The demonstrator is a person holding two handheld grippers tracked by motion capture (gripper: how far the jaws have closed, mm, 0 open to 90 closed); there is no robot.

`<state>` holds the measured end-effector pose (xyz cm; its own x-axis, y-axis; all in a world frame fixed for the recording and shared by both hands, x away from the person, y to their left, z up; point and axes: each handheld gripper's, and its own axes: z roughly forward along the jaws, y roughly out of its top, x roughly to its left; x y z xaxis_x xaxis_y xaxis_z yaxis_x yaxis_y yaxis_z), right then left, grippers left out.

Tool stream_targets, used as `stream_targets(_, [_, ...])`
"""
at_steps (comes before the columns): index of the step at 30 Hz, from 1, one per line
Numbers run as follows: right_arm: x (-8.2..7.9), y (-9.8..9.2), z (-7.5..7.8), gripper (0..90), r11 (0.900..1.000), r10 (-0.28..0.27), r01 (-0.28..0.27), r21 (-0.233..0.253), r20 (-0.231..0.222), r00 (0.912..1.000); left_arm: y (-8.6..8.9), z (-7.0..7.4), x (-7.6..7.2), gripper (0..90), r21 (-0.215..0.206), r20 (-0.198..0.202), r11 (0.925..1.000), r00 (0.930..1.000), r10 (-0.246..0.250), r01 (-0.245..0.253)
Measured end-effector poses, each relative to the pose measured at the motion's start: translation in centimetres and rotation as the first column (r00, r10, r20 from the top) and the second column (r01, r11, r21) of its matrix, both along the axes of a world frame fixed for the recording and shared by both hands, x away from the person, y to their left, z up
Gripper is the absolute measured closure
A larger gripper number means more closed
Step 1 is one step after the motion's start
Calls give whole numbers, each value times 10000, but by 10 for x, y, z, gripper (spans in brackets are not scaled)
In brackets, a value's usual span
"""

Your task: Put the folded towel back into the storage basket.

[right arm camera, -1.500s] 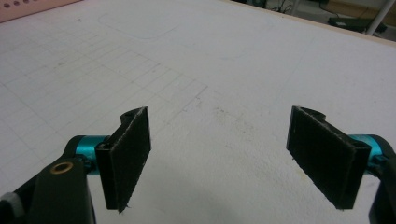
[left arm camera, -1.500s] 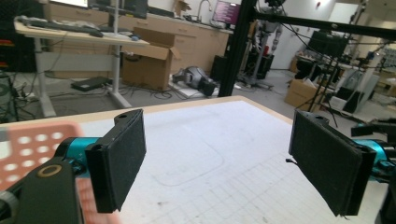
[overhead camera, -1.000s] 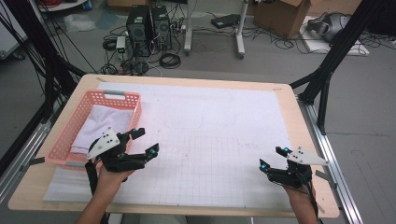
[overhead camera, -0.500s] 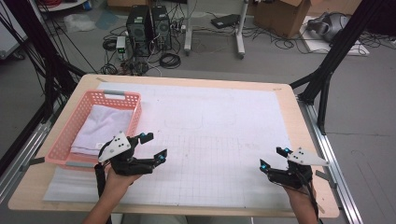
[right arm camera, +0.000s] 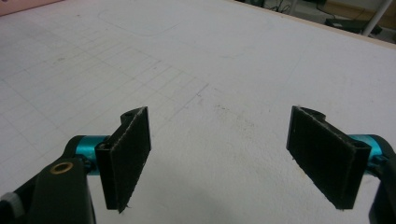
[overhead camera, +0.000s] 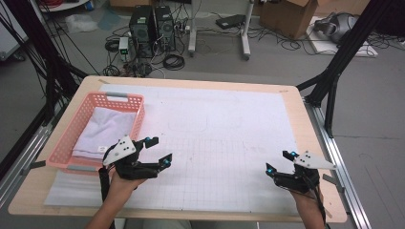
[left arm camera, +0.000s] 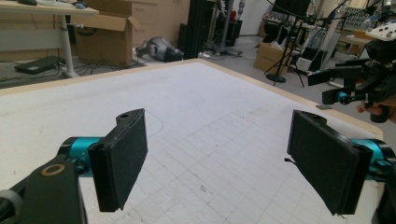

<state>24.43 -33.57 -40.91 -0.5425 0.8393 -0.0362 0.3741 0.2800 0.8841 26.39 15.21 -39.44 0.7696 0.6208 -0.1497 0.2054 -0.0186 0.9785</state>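
At lower left we hold the left tool, jaws wide and empty, just right of the basket holding the cloth. At lower right, our right tool gapes empty over the worktop.

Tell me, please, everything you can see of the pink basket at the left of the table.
The pink basket is a rectangular plastic crate with latticed walls and handle slots at both ends. It sits flat near the left edge of the table, partly on the white gridded mat. A folded pale cloth lies inside. The left gripper hovers open beside its near right corner, apparently not touching.
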Motion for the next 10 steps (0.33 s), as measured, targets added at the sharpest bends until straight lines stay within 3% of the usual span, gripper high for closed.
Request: stream_targets(10, [0, -1, 0, 206, 10000, 27, -27, 29, -6, 10000, -1, -2, 0, 205, 67, -73, 10000, 10000, -42, 42])
